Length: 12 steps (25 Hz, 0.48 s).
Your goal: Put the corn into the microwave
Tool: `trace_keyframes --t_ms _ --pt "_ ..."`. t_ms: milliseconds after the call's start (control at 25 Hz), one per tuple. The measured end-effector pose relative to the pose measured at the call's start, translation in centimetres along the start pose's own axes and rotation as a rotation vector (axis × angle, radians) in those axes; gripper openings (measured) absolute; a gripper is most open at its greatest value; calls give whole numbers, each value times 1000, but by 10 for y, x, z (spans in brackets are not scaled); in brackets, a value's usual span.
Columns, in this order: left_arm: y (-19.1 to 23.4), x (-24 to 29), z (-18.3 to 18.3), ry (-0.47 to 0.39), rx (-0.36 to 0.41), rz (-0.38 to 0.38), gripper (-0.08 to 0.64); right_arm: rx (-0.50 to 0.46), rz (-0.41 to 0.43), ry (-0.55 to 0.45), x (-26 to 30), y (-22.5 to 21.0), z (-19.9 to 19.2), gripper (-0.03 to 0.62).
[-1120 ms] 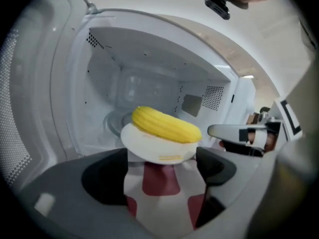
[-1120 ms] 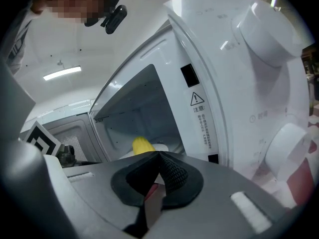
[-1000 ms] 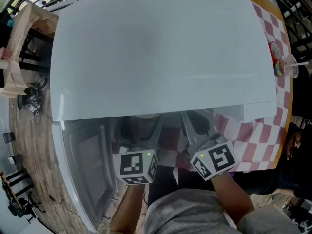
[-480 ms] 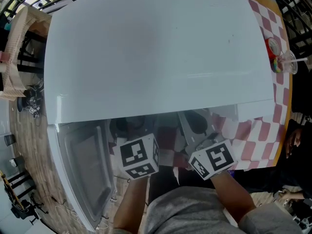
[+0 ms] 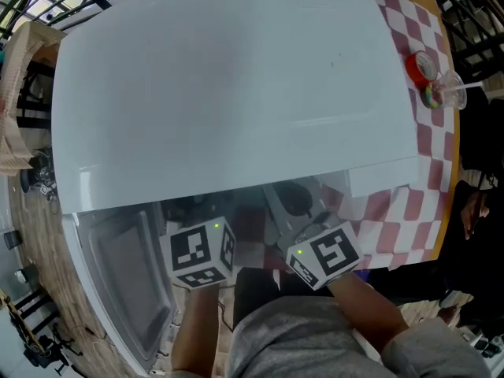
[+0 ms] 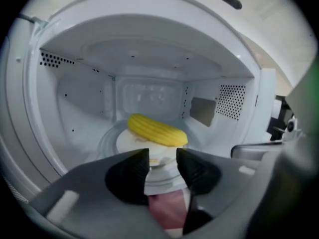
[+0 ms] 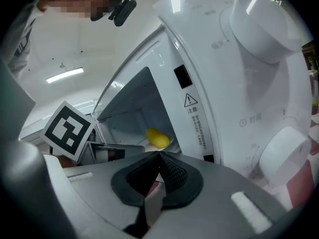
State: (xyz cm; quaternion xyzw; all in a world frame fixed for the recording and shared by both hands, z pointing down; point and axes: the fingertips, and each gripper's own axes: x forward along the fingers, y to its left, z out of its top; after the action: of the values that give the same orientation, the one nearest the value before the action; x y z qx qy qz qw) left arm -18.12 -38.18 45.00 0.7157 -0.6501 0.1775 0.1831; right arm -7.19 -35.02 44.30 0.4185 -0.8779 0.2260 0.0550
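Microwave (image 5: pixel 236 93) on desk (image 5: pixel 431 144), door open. Corn (image 6: pixel 157 130) inside on turntable (image 6: pixel 107 142), dead ahead of left hand-held gripper (image 6: pixel 163 158), long axis crosswise. Its jaws closing, nothing between. Right hand-held gripper (image 7: pixel 158 169) farther off, pinched together, empty.

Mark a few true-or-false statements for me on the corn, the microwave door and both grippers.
1. The corn lies inside the microwave. True.
2. The left gripper holds the corn. False: its jaws are closing on nothing, and the corn lies beyond them.
3. The door is shut. False: it stands open.
4. The right gripper is shut and empty. True.
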Motion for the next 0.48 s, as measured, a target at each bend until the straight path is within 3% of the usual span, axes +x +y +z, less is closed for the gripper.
trace_keyframes --t_ms 280,400,480 --pt "-10 -56 -9 -43 -33 4 69 -49 -6 -27 -29 -2 24 -2" --pt "-23 -77 -18 -35 -43 -21 12 -77 -21 -39 -48 1 29 -2" --pt "-34 -94 -19 -34 -38 -53 11 -87 -30 -47 -66 8 32 -2"
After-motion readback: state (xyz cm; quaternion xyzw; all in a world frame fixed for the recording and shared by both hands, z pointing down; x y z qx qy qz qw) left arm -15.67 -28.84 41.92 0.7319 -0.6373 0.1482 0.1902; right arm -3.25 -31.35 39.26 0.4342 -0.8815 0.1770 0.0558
